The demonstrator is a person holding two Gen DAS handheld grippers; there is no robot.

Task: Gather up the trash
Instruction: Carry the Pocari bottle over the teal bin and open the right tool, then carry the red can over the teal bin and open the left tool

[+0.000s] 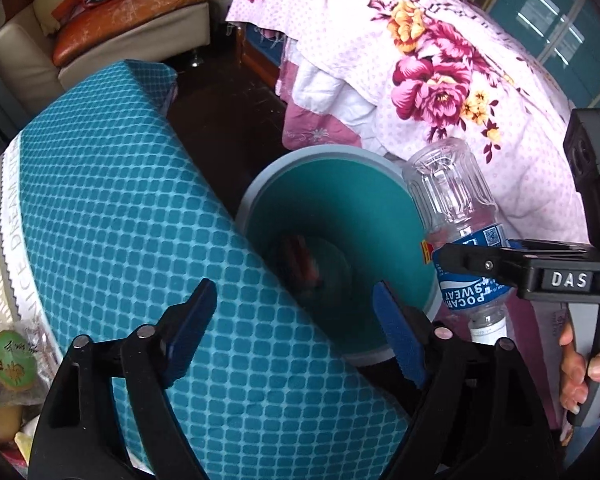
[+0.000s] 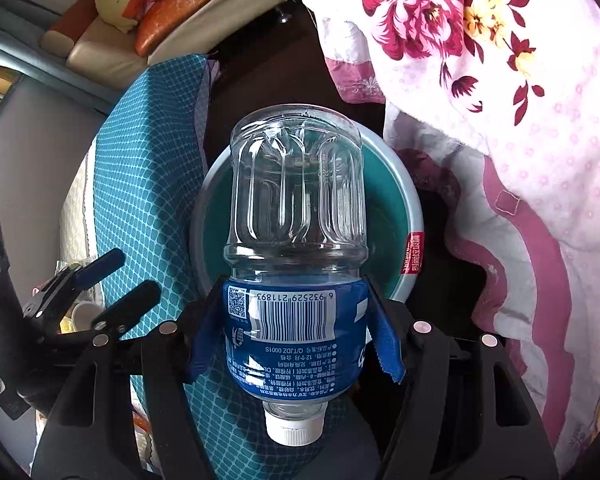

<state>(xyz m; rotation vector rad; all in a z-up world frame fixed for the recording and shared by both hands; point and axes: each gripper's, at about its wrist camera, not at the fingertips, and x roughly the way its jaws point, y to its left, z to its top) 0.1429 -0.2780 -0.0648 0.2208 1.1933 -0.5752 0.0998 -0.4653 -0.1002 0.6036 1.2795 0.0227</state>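
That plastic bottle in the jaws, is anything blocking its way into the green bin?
Nothing visible does. The right gripper holds the plastic bottle by its blue label, cap toward the camera, directly over the open mouth of the green bin. The left gripper is open and off to the side.

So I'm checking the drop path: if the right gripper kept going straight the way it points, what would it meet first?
Probably the teal trash bin: the right gripper, shut on the upside-down bottle, points toward its open mouth. Depth is unclear, so the gap can't be judged.
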